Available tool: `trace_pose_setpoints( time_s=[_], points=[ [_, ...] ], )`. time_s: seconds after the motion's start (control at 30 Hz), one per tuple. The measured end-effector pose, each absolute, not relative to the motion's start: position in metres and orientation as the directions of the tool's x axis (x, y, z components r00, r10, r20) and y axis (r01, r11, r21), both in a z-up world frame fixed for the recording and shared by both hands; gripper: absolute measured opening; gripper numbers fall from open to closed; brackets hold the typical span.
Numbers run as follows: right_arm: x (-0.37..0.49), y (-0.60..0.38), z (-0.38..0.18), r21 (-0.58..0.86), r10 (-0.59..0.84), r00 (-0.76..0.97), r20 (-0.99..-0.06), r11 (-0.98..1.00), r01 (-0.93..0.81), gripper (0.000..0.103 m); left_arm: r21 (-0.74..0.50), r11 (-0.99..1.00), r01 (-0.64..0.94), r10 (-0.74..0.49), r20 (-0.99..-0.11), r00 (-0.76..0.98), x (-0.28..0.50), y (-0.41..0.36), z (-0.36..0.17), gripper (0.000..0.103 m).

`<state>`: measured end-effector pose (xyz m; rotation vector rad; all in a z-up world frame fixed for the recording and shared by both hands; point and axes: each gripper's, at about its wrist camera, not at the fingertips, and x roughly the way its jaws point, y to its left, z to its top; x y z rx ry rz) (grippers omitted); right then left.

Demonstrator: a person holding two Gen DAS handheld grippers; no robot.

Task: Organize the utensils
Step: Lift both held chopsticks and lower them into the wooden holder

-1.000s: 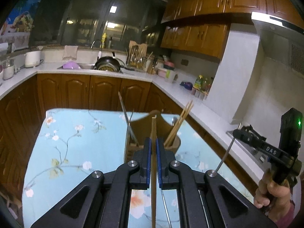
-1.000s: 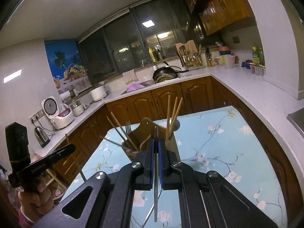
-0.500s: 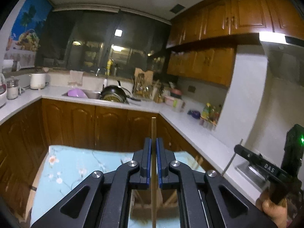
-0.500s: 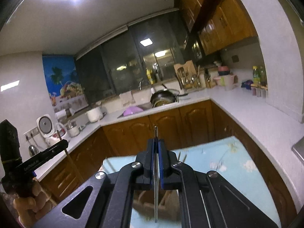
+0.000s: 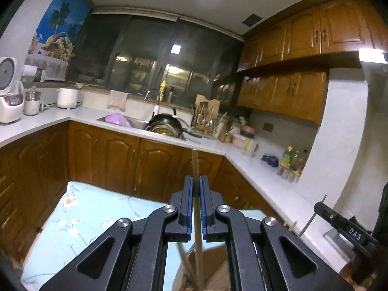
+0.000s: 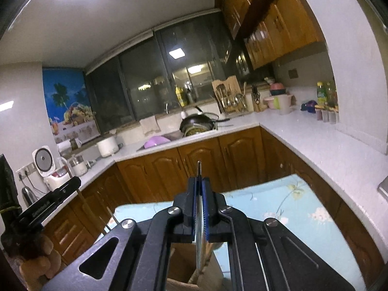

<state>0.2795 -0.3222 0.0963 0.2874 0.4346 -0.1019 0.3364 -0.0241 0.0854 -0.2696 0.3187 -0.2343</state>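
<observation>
Chopstick, wooden, is what I carry in the left wrist view: my left gripper is clamped on it, the stick running upright through the centre of the frame, its top poking above the blue pads and its lower end reaching down into the wooden holder at the bottom centre. The holder stands on the floral tablecloth at the lower left. My worry here is that the tip may catch on a stick already leaning inside, or strike the rim, and tip the holder; a release made too high would let the chopstick bounce out. The gripper points slightly downward across the table, and my right gripper shows at the lower right edge with a thin metal utensil standing up from it.

From the right wrist view, my right gripper is shut on a slim metal utensil, also upright at centre frame, its lower end over the holder's open compartment at the bottom. I cannot tell whether it is a fork or a spoon. With both grippers crowding one holder, they could knock together. The left gripper sits at the lower left of this frame, a hand around its grip.
</observation>
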Motion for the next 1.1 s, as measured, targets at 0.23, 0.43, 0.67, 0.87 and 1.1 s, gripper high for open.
trace_pose_setpoints(
  time_s=[0.23,0.43,0.67,0.87,1.1],
  points=[
    [0.282,-0.321,0.068,0.265,-0.018,0.877,-0.481,0.950,0.165,0.004,-0.331,0.925,0.186,-0.289,-0.297,0.910,0.341,-0.027,0.072,0.004],
    [0.282,-0.321,0.081,0.265,-0.031,0.891,-0.453,0.949,0.168,0.004,-0.335,0.920,0.203,-0.286,-0.222,0.932,0.340,-0.015,0.092,0.003],
    [0.289,-0.323,0.086,0.258,-0.047,0.899,-0.435,0.950,0.175,0.004,-0.387,0.907,0.163,-0.250,-0.188,0.950,0.345,-0.007,0.071,0.003],
    [0.290,-0.324,0.074,0.258,-0.044,0.891,-0.452,0.949,0.178,0.004,-0.374,0.916,0.147,-0.242,-0.222,0.945,0.347,-0.019,0.046,0.003],
    [0.286,-0.319,0.049,0.262,-0.011,0.862,-0.506,0.951,0.166,0.004,-0.343,0.922,0.178,-0.290,-0.310,0.905,0.344,-0.022,0.023,0.004]
  ],
)
